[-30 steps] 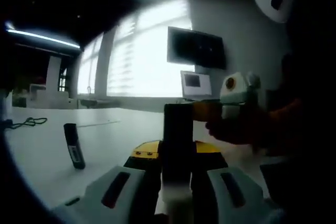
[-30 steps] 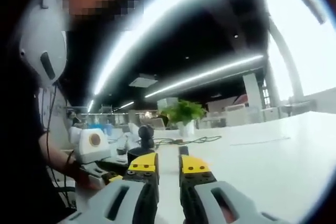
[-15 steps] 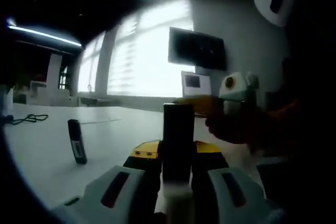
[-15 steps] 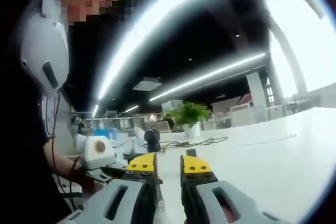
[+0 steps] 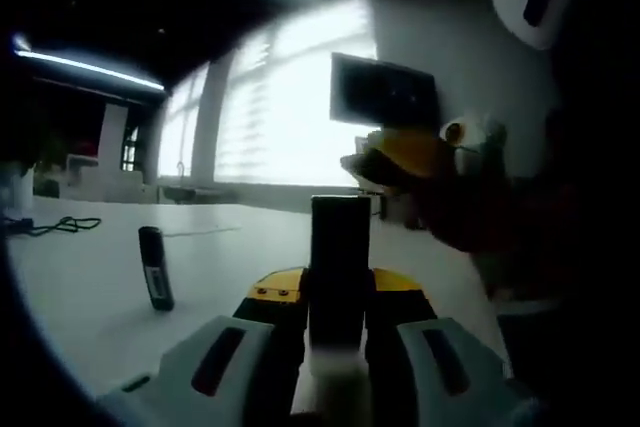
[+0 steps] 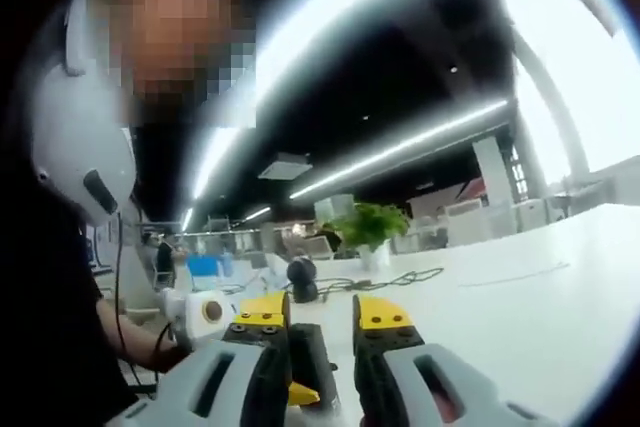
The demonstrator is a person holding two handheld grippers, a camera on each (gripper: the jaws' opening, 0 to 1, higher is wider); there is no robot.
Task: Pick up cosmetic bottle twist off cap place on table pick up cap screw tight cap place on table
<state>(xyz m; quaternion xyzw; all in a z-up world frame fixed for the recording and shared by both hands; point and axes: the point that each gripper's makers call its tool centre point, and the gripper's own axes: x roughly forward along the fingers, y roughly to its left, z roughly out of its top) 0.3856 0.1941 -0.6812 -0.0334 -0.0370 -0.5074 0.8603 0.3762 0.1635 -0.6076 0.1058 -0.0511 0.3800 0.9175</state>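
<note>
My left gripper (image 5: 338, 289) is shut on a dark cosmetic bottle (image 5: 340, 242), which stands upright between its yellow-tipped jaws with a pale end low in the view. The right gripper (image 5: 385, 159) hangs above and just right of the bottle's top, held by a hand. In the right gripper view, my right gripper (image 6: 320, 312) is open, and the bottle's dark top (image 6: 312, 362) shows low in the gap between the jaws. The left gripper (image 6: 300, 393) is just beneath it. A slim dark object (image 5: 155, 267) stands tilted on the white table (image 5: 80, 292).
A black cable (image 5: 55, 225) lies at the table's far left. A potted plant (image 6: 368, 227) and a round dark item (image 6: 300, 272) sit further along the table. A dark screen (image 5: 385, 92) hangs on the wall. The person's sleeve (image 5: 500, 237) is close on the right.
The right gripper rose and came in over the bottle's top. Its jaws spread wider, and the bottle now shows between them. The left gripper kept its hold.
</note>
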